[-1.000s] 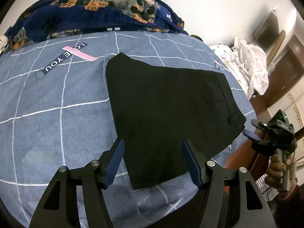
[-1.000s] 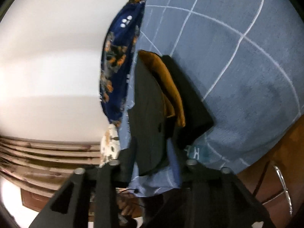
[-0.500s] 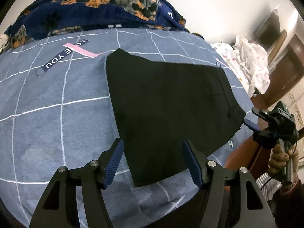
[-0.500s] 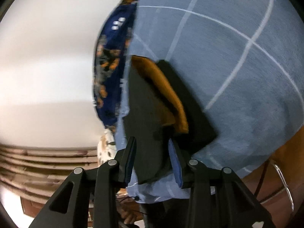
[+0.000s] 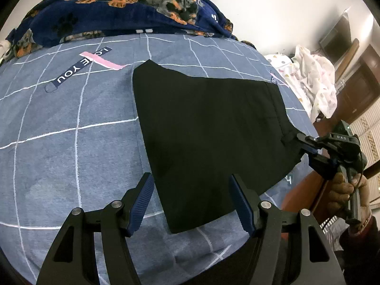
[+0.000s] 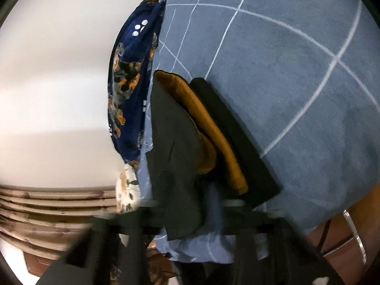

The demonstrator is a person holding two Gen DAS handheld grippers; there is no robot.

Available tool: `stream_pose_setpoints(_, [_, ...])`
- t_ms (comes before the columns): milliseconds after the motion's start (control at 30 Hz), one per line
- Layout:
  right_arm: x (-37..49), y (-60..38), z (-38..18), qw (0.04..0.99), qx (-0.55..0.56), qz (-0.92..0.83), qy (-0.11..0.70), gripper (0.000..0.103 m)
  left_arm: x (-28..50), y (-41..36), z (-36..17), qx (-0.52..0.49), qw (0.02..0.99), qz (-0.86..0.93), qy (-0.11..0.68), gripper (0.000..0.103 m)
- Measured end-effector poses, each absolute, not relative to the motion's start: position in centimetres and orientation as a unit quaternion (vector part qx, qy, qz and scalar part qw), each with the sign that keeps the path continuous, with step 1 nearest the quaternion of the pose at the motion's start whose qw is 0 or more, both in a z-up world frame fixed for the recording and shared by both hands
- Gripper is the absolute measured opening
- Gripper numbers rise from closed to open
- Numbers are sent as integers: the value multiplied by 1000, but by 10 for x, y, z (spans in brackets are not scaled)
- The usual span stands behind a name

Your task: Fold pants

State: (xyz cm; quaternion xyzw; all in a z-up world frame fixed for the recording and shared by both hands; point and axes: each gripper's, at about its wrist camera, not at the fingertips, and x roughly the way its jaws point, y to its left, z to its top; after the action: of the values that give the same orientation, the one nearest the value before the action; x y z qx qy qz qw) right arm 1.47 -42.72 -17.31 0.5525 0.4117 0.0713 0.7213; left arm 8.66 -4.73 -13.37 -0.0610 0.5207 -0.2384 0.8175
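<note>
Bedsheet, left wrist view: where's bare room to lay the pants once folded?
Free: the wide stretch of blue checked bedsheet left of the black pants, bordered above by the dog-print blanket and the printed strap. Crowded: the right edge, where the right claw is closing on the waistband, with white spotted cloth beyond.

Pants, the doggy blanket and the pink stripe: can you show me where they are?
pants [image 5: 209,128], left wrist view, middle of the black cloth
doggy blanket [image 5: 123,7], left wrist view, its navy patterned top
pink stripe [image 5: 102,61], left wrist view, middle of the strip
</note>
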Motion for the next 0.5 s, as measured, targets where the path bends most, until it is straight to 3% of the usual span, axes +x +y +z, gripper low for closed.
stream_pose_setpoints(200, [-8, -417, -140, 746, 548, 107, 363, 8, 89, -43, -132, -71, 818, -238, 519, 66])
stream_pose_setpoints(400, [-29, -427, -215, 672, 620, 64, 401, 5, 87, -51, -140, -57, 811, -244, 528, 66])
stream_pose_setpoints(500, [-25, -429, -213, 674, 616, 68, 402, 5, 86, -54, -142, -46, 812, -244, 528, 66])
